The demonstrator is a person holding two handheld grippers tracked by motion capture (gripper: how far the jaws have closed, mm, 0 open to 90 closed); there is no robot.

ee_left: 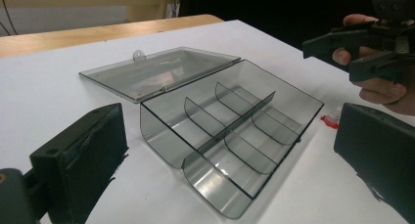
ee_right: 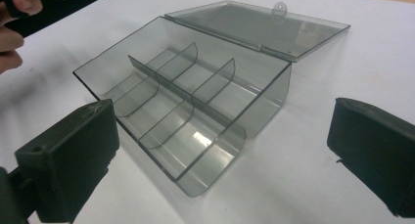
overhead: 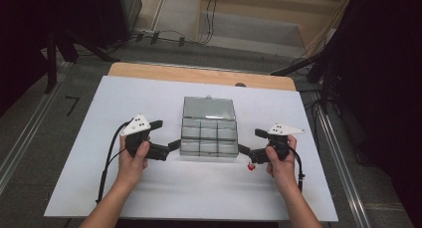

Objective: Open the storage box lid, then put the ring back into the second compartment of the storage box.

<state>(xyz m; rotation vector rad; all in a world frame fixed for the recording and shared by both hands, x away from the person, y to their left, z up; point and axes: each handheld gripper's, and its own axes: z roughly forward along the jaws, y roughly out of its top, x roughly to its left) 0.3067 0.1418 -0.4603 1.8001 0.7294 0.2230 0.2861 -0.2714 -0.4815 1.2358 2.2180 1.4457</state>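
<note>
**Open divider box centred on white board, grippers flanking**

Clear smoky plastic organizer box (overhead: 208, 133) sits at the middle of the white board (overhead: 149, 188), lid (overhead: 208, 108) swung fully back and lying flat on the far side, small tab at the lid's outer edge. Interior: one long divider running the length, crossed by curved short dividers, giving two rows of three compartments. Compartments look empty in both gripper views.

Left gripper (overhead: 166, 135) just off the box's left end, jaws spread wide, nothing between them; in its own view the box's near corner lies in the gap between the jaws without contact. Held in the person's left hand (overhead: 133, 161).

Right gripper (overhead: 249, 142) just off the box's right end, jaws likewise spread and empty; its own view looks across the box's other corner, apart from it. Held in the right hand (overhead: 279, 163).

Small red-and-white object (overhead: 251, 167) lies on the board beside the box's right front corner, below the right gripper's jaws. Too small to identify.

Board rests on a wooden tabletop (overhead: 199, 74), whose far edge shows beyond it. Cables on the floor behind.
</note>
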